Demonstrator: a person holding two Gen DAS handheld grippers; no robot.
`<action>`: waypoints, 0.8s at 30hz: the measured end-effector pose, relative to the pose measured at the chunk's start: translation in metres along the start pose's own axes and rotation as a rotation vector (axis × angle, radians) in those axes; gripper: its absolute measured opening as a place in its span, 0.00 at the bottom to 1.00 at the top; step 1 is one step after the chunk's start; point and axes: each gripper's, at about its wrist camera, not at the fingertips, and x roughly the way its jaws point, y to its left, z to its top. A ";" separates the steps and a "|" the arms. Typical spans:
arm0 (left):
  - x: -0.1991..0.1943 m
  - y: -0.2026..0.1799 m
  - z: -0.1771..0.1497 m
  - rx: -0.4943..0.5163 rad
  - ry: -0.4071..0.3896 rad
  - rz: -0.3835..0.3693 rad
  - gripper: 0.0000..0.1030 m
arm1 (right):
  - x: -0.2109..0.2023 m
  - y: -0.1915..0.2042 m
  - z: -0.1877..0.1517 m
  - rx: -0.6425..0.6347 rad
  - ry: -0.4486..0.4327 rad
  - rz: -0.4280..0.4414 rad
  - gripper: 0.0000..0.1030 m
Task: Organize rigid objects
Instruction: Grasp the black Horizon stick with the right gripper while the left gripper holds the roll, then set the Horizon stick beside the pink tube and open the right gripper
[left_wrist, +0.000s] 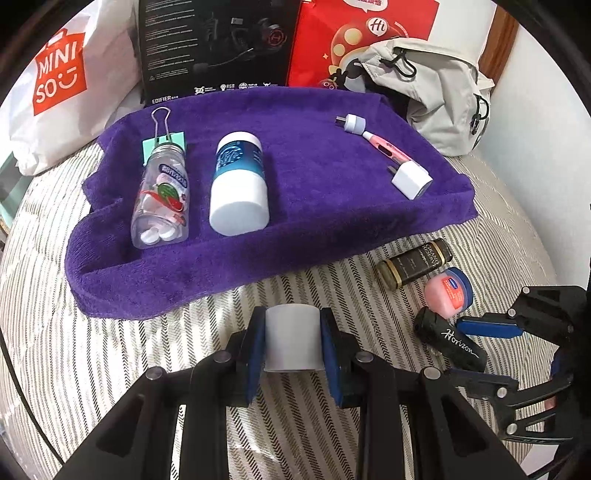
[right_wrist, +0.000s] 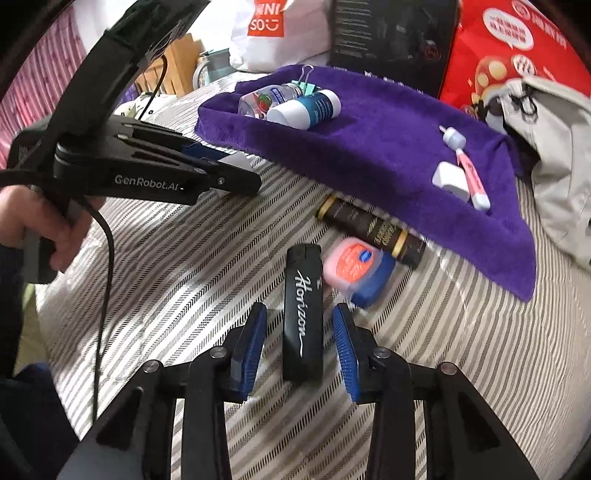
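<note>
A striped bedcover (left_wrist: 110, 369) fills the lower part of both views. Across its far half lies a purple towel (left_wrist: 295, 155). Behind the towel stand a white shopping bag (left_wrist: 62, 92), a black box (left_wrist: 214, 48) and a red bag (left_wrist: 351, 44), with a grey fabric bag (left_wrist: 443, 92) slumped at the right.

On the towel's left a clear bottle (left_wrist: 162, 199) of tablets and a blue-and-white bottle (left_wrist: 240, 184) lie side by side, a green binder clip (left_wrist: 162, 140) just behind the clear bottle's neck. On the towel's right lie a white charger (left_wrist: 412, 181), a pink thermometer (left_wrist: 388, 149) and a small round plug (left_wrist: 352, 123) in a loose line, the charger touching the thermometer's near end.

The left gripper (left_wrist: 293, 339) is clenched on a white cylinder (left_wrist: 291, 338), held between its blue pads (left_wrist: 258, 347) just above the bedcover, in front of the towel's near edge. A hand (right_wrist: 44, 229) grips that tool's handle.

The right gripper (right_wrist: 300, 343) is spread wide, its pads either side of a black case (right_wrist: 303, 317) marked Horizon and clear of it; the case lies on the bedcover. Beside the case's far end rests a pink jar (right_wrist: 354, 269) with a blue lid, touching a dark tube (right_wrist: 369, 229) that lies along the towel's edge
</note>
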 end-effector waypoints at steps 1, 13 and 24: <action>0.000 0.000 0.000 0.001 -0.001 -0.001 0.27 | 0.000 0.002 0.000 -0.015 -0.002 -0.013 0.34; -0.008 0.012 -0.005 -0.018 -0.003 0.022 0.27 | -0.009 -0.005 -0.004 0.083 -0.025 0.020 0.21; -0.026 0.027 -0.006 -0.065 -0.033 -0.005 0.27 | -0.031 -0.023 -0.010 0.175 -0.036 0.023 0.21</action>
